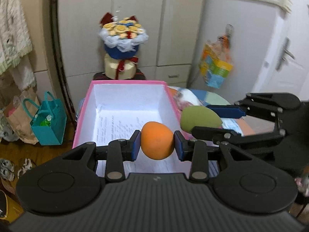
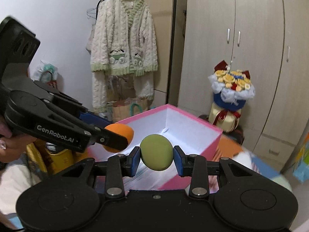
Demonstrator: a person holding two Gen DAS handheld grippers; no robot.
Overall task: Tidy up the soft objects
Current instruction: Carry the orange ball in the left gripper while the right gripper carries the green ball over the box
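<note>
Left tongs (image 1: pixel 157 147): closed on an orange makeup sponge (image 1: pixel 156 143), egg-shaped, pinched at its sides between the two blue pads (image 1: pixel 136 145). The sponge is held in the air above the near part of a pink box (image 1: pixel 82 114), which stands open with a white interior and a printed sheet lying on its floor.

Right tongs (image 2: pixel 156 157): closed on a green makeup sponge (image 2: pixel 156 152) of the same egg shape, gripped at its sides by blue pads (image 2: pixel 178 159). In the left wrist view this sponge (image 1: pixel 199 118) sits at the right rim of the box, just beside the wall; whether it is over the inside or outside of the rim cannot be told. In the right wrist view the left tongs (image 2: pixel 115 135) enter from the left, with the orange sponge (image 2: pixel 120 133) near the green one but apart from it, both over the pink box (image 2: pixel 210 141).

Surroundings: the box rests on a surface (image 1: pixel 212 96) covered by a patterned cloth. Beyond the far side of the box stands a bouquet (image 1: pixel 123 36) in blue wrapping with a red ribbon, in front of a pale wardrobe (image 1: pixel 135 9). A teal gift bag (image 1: pixel 49 121) stands on the floor at the left. A white and green fleece cardigan (image 2: pixel 123 38) hangs on a rail. A hand (image 2: pixel 11 147) grips the left tool at the left edge of the right wrist view
</note>
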